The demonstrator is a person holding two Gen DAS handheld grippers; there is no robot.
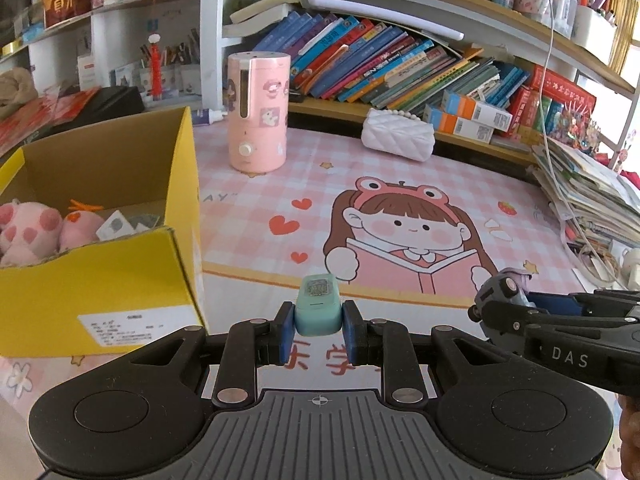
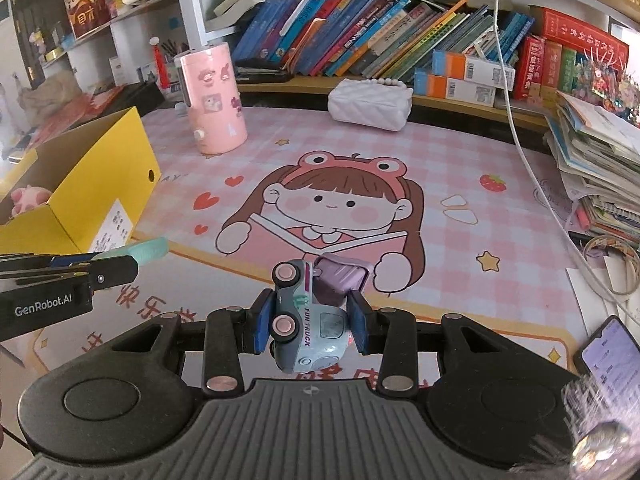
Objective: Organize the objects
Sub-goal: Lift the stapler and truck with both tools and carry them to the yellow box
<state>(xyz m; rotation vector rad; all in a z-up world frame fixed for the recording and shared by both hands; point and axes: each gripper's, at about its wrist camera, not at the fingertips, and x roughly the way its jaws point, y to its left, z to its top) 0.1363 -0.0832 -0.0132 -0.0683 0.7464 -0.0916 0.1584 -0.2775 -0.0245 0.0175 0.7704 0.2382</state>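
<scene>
My left gripper point(image 1: 318, 330) is shut on a small mint green case point(image 1: 318, 306), held above the pink desk mat point(image 1: 400, 168), just right of the open yellow box point(image 1: 120, 280). The box holds pink plush toys point(image 1: 30, 228) and small packets. My right gripper point(image 2: 312, 320) is shut on a pale blue toy truck point(image 2: 308, 316) with pink wheels, turned on its side, a lilac part at its back. In the left wrist view the right gripper point(image 1: 500, 304) comes in from the right. In the right wrist view the left gripper point(image 2: 120, 260) and the mint case point(image 2: 148, 250) show at left, near the yellow box point(image 2: 100, 184).
A pink humidifier point(image 1: 258, 116) stands at the back of the mat. A white quilted purse point(image 1: 398, 138) lies under the bookshelf point(image 1: 400, 60). A stack of papers and books point(image 1: 588, 196) sits at right with a white cable. A phone point(image 2: 612, 360) lies at the front right.
</scene>
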